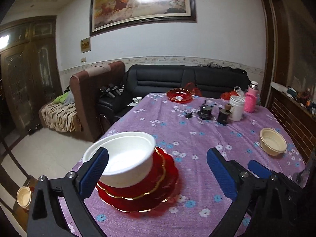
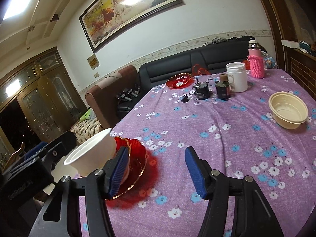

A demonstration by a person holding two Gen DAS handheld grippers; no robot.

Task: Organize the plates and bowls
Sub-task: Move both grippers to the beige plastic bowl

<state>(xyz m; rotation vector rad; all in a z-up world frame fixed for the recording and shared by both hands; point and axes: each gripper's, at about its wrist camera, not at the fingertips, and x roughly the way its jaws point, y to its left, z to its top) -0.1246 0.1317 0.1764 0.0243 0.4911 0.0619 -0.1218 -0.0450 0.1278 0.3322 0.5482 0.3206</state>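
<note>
A white bowl [image 1: 126, 158] sits tilted on a stack of red gold-rimmed plates [image 1: 150, 195] at the table's near left corner. It also shows in the right wrist view [image 2: 92, 154] on the red plates [image 2: 136, 158]. My left gripper [image 1: 156, 169] is open, just behind the stack, its left finger beside the bowl. My right gripper [image 2: 156, 173] is open and empty, to the right of the stack. A cream bowl [image 1: 273, 141] [image 2: 288, 109] stands at the right. Another red dish [image 1: 178, 95] [image 2: 179, 81] lies at the far end.
A purple floral tablecloth [image 2: 217, 138] covers the table. A white jar [image 2: 237, 77], a pink-sleeved bottle [image 2: 255, 63] and small dark items [image 2: 201, 92] stand at the far side. A black sofa [image 1: 177, 77] is behind the table. A cream bowl [image 1: 23, 196] sits low at the left.
</note>
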